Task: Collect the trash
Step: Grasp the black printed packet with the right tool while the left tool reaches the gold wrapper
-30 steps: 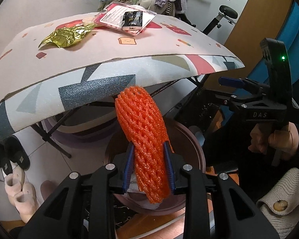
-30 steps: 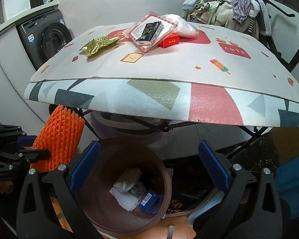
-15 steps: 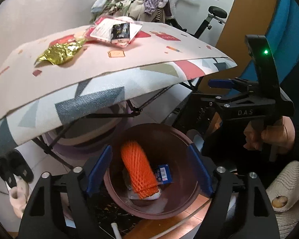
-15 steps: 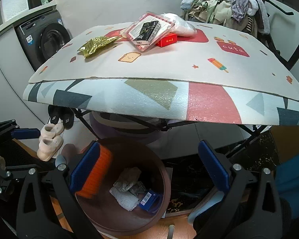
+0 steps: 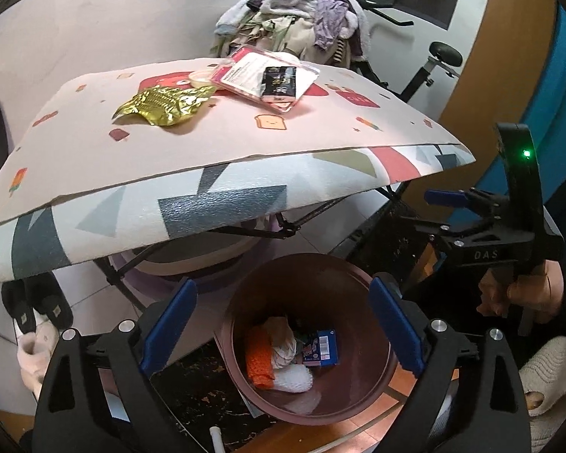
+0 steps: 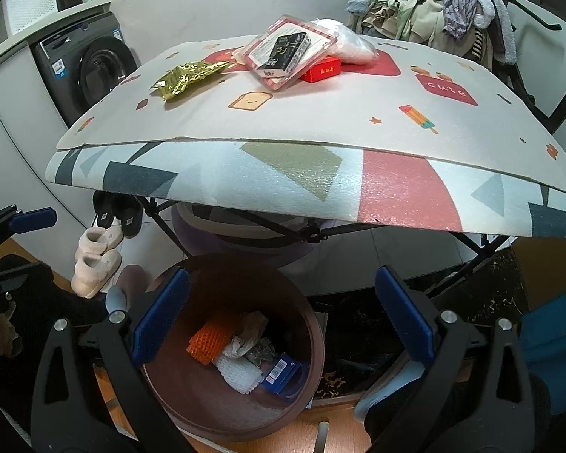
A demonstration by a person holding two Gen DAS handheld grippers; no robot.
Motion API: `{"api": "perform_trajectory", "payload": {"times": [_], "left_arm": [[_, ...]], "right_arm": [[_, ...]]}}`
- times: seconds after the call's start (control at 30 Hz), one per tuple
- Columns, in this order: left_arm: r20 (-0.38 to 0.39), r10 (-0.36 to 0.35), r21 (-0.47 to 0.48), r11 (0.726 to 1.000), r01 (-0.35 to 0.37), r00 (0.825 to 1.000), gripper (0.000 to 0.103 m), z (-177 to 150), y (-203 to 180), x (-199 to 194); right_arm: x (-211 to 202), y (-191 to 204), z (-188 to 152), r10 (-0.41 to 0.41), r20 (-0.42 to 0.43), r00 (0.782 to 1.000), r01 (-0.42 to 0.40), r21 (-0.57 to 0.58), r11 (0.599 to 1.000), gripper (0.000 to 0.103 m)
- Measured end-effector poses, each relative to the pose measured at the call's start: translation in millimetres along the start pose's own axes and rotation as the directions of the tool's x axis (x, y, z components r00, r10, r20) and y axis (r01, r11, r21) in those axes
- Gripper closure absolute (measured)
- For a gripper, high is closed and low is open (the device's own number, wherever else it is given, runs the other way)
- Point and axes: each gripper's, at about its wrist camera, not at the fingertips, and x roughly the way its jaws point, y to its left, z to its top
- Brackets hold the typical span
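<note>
Both grippers hang over the brown bin, which stands on the floor just under the near edge of the tabletop, so that anything let go falls straight in. The left gripper has its jaws spread wide and opening further, with nothing between them; the bin's mouth shows in the gap. At the bottom of the bin lies the orange foam net, against the left wall, beside a crumpled wad of paper, a white foam net and a small blue box. The right gripper also stands wide open and empty, pointed down at the same bin, apparently waiting its turn. From the left wrist view it shows at the right edge, held by a hand in a dark sleeve. Trash not yet collected sits at the far side of the tabletop, well apart from both grippers: a crumpled gold wrapper, a clear plastic tray with a black packet resting on it, a red box tucked under the tray's edge, and a white plastic bag behind. The gold wrapper lies nearest the left side and looks the easiest next pick for the left gripper.
</note>
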Motion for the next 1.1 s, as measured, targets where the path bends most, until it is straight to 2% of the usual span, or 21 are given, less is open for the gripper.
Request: {"api": "perform_trajectory", "payload": {"times": [0.1,0.23,0.4,0.57,0.67,0.8,0.83,0.9,0.97,1.1], "left_arm": [[0.007,0.019,-0.016,1.0,-0.019,1.0,0.01,2,4,-2],[0.019,0.059,-0.037,0.998,-0.058,0.998,0.006,5,8,-5],[-0.025,0.082,-0.005,0.997,-0.082,0.996,0.006,17,11,1],[-0.002,0.105,0.014,0.994,-0.105,0.994,0.006,41,21,0],[0.013,0.114,-0.003,0.994,-0.114,0.993,0.006,60,31,2],[0.044,0.126,-0.004,0.992,-0.126,0.991,0.006,87,43,4],[0.044,0.13,-0.007,0.992,-0.13,0.991,0.006,91,46,5],[0.042,0.141,-0.023,0.99,-0.14,0.989,0.006,101,54,8],[0.038,0.142,-0.044,0.989,-0.14,0.989,0.006,110,62,10],[0.047,0.223,-0.073,0.973,-0.219,0.974,0.006,126,76,12]], "right_arm": [[1,-4,8,0.038,-0.016,0.999,-0.037,0.028,0.999,0.006],[-5,-3,20,0.042,0.006,0.999,-0.042,-0.003,0.999,0.006],[-3,-4,42,0.054,-0.001,0.999,-0.054,-0.044,0.998,0.006],[-9,-5,75,0.019,0.068,0.998,-0.012,-0.095,0.995,0.006],[-6,-8,92,0.005,0.082,0.997,0.003,-0.093,0.996,0.006],[2,-4,112,0.026,0.078,0.997,-0.018,-0.1,0.995,0.007],[3,-1,118,0.034,0.088,0.995,-0.024,-0.109,0.994,0.007],[7,6,129,0.05,0.097,0.994,-0.037,-0.133,0.99,0.018],[15,14,140,0.043,0.104,0.994,-0.027,-0.154,0.988,0.022],[38,23,160,0.026,0.085,0.996,-0.011,-0.171,0.985,0.025]]}}
